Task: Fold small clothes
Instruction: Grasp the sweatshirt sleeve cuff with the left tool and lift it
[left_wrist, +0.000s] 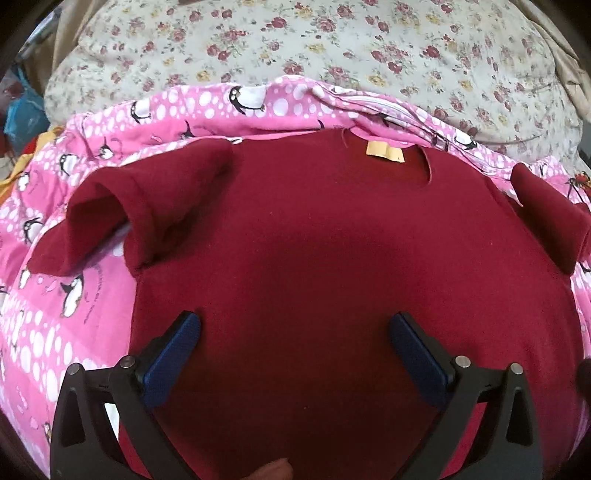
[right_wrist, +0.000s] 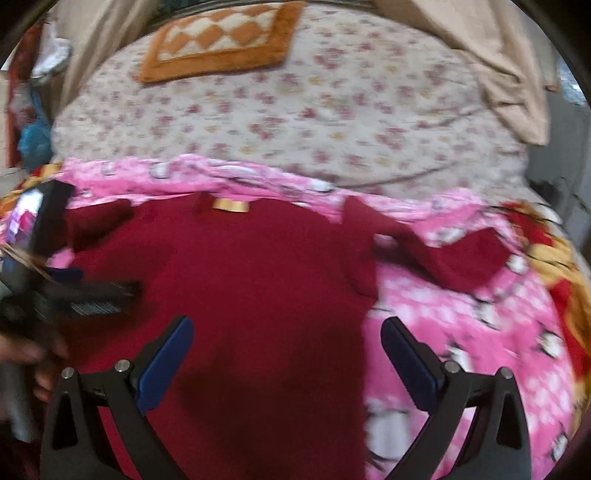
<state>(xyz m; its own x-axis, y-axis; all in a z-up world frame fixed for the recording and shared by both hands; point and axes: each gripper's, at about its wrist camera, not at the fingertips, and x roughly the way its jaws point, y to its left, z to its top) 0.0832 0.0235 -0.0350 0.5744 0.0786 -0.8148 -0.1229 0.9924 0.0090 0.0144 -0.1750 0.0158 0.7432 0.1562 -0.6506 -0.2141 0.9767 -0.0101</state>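
- Your left gripper (left_wrist: 294, 328) has its blue fingers (left_wrist: 173, 360) spread wide and holding nothing; they hover over the lower middle of the maroon top (left_wrist: 332, 240), which suits a start at the hem.
- Your right gripper (right_wrist: 286, 334) is just as wide open and empty. Its left finger sits over the cloth and its right finger over the pink spread, so it straddles the top's side edge, a sensible place from which to take that edge.
- The maroon top lies spread flat, neck away from you, with the tan label (left_wrist: 385, 152) showing at the collar. Nothing looks folded yet.
- The left sleeve (left_wrist: 122, 218) is curled into an open tube and the right sleeve (left_wrist: 546, 218) turns back on itself; I judge both want flattening before a fold.
- The top rests on the pink penguin blanket (left_wrist: 55, 332), which gives it a smooth base on the bed (left_wrist: 332, 48).
- An orange mat (right_wrist: 221, 37) lies well apart at the bed's far end.
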